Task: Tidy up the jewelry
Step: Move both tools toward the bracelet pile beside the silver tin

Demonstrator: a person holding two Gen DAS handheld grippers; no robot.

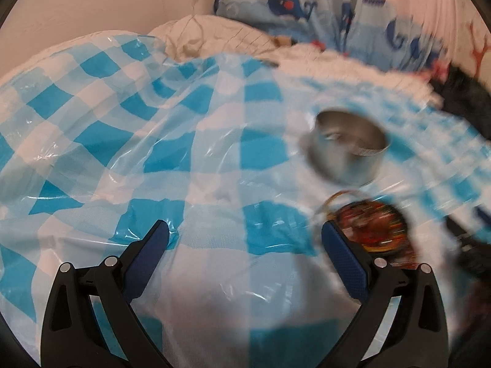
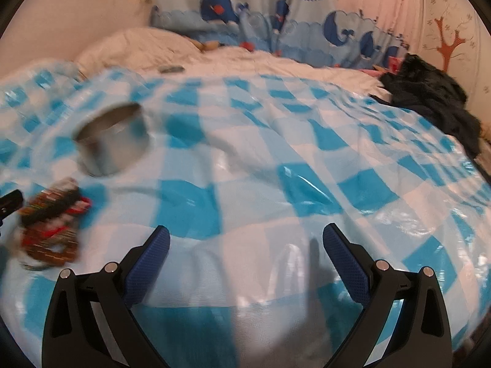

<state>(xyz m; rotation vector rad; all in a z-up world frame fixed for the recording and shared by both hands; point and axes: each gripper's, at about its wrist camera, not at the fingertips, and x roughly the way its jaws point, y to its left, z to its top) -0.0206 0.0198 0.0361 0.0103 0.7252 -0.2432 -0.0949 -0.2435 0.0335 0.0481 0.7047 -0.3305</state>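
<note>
A round silver tin (image 1: pixel 346 150) stands open on a blue-and-white checked plastic sheet (image 1: pixel 184 159) over a bed. A blurred pile of red, brown and gold bangles (image 1: pixel 377 230) lies just in front of the tin, right of my left gripper (image 1: pixel 245 230), which is open and empty. In the right wrist view the tin (image 2: pixel 113 141) is at the left and the bangles (image 2: pixel 52 220) lie below it. My right gripper (image 2: pixel 246 233) is open and empty over bare sheet (image 2: pixel 276 153), well right of both.
A dark garment (image 2: pixel 429 98) lies at the bed's right edge. Whale-print pillows (image 2: pixel 260 24) and a white duvet (image 2: pixel 138 46) sit at the back against a pink curtain. A small part of the other gripper (image 2: pixel 10 202) shows at the left edge.
</note>
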